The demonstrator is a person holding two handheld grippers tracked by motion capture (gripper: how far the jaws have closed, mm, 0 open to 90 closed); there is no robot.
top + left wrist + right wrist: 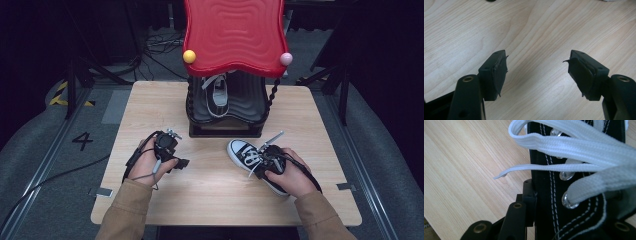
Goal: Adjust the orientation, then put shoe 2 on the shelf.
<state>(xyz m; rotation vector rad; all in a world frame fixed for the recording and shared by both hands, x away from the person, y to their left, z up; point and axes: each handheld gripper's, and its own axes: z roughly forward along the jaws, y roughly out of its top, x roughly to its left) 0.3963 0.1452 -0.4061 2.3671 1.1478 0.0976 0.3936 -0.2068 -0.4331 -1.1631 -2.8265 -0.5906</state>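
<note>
Right gripper (269, 154) is clamped onto the black canvas sneaker with white laces (246, 152) on the light wooden table (210, 190). Left gripper (167, 145) hangs above bare wood, jaws wide apart, holding nothing.

Left gripper (537, 72) wide apart, low; right gripper (267, 156) clamped, angled down.
</note>
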